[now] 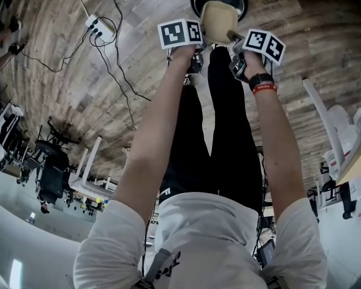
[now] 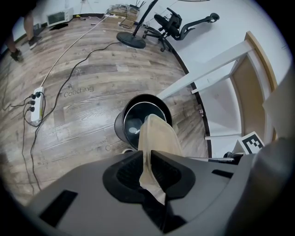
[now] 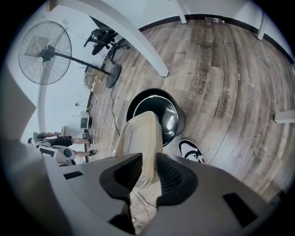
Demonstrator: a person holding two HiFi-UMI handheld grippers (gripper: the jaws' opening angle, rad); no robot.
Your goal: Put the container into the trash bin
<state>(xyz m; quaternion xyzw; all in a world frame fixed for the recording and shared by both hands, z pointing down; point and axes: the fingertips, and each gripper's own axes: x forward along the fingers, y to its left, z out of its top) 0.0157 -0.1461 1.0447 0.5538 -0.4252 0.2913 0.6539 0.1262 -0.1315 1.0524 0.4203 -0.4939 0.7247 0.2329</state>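
Two arms reach down in the head view over a wood-plank floor [image 1: 67, 101]; a power strip [image 1: 97, 28] and black cables lie at the floor's upper left. The left gripper [image 1: 192, 49] and right gripper [image 1: 241, 55] flank a tan container [image 1: 217, 21] held in the air, with the black trash bin [image 1: 241, 5] just past it at the top edge.

Left gripper view: the fingers are nearly pressed together, pinching a thin edge of the container [image 2: 156, 138]. The bin [image 2: 120, 126] stands open on the floor right below it (something pale lies inside). A white table frame [image 2: 216, 64] is at the right, an office chair [image 2: 177, 25] at the far wall, and the power strip [image 2: 36, 103] at the floor's left.

Right gripper view: the fingers are spread partway with the container wall [image 3: 140, 138] filling the gap, pads against it on both sides. The container hangs over the near rim of the bin [image 3: 177, 124]. A shoe [image 3: 191, 150] is just beside the bin, a standing fan [image 3: 44, 53] at the upper left.
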